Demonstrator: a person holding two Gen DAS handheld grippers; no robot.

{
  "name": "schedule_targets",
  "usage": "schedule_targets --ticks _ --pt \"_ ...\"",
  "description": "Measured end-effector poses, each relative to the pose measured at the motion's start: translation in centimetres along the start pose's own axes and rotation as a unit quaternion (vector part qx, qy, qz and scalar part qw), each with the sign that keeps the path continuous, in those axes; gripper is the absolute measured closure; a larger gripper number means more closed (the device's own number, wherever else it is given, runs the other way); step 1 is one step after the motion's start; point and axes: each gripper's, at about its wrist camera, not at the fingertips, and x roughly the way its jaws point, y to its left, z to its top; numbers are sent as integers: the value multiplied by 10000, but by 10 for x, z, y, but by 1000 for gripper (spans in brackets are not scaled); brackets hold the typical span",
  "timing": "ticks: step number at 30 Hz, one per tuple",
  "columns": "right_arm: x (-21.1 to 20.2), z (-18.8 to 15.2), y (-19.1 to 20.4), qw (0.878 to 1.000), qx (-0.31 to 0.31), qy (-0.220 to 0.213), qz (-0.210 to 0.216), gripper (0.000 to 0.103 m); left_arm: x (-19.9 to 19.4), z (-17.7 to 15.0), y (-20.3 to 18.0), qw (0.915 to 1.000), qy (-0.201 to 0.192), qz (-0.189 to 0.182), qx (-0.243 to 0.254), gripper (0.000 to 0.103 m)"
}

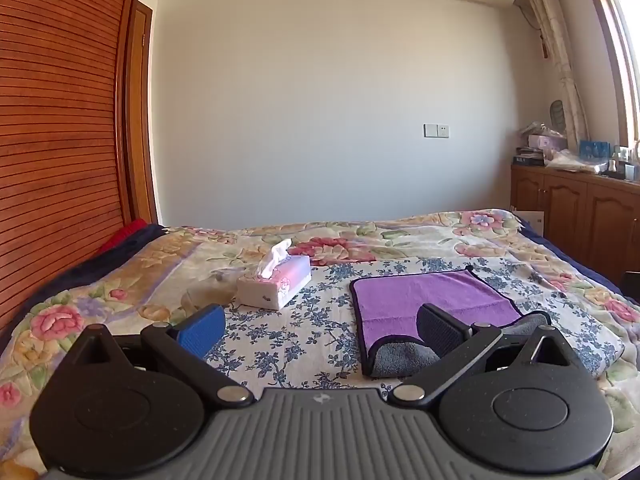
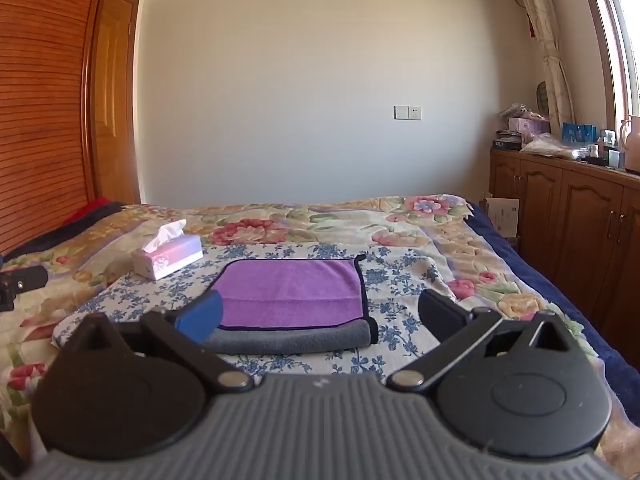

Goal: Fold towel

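Observation:
A purple towel [image 1: 424,300] with a grey underside and black trim lies folded on the blue-flowered sheet on the bed. It also shows in the right wrist view [image 2: 292,296]. Its grey layer [image 2: 296,338] shows along the near edge. My left gripper [image 1: 320,330] is open and empty, hovering above the sheet just left of the towel's near-left corner. My right gripper [image 2: 320,316] is open and empty, hovering over the towel's near edge. A bit of the left gripper [image 2: 20,282] shows at the far left of the right wrist view.
A pink and white tissue box [image 1: 276,282] stands on the bed, left of the towel, also in the right wrist view [image 2: 168,258]. The floral bedspread [image 1: 400,236] covers the bed. A slatted wooden wardrobe [image 1: 56,120] is at left. Wooden cabinets [image 2: 560,216] with clutter stand at right.

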Motion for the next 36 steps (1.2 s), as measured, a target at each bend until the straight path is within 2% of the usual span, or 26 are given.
schedule_targets --ticks 36 --pt "1 -1 -1 10000 23 16 8 0 0 -3 -4 9999 56 -14 121 0"
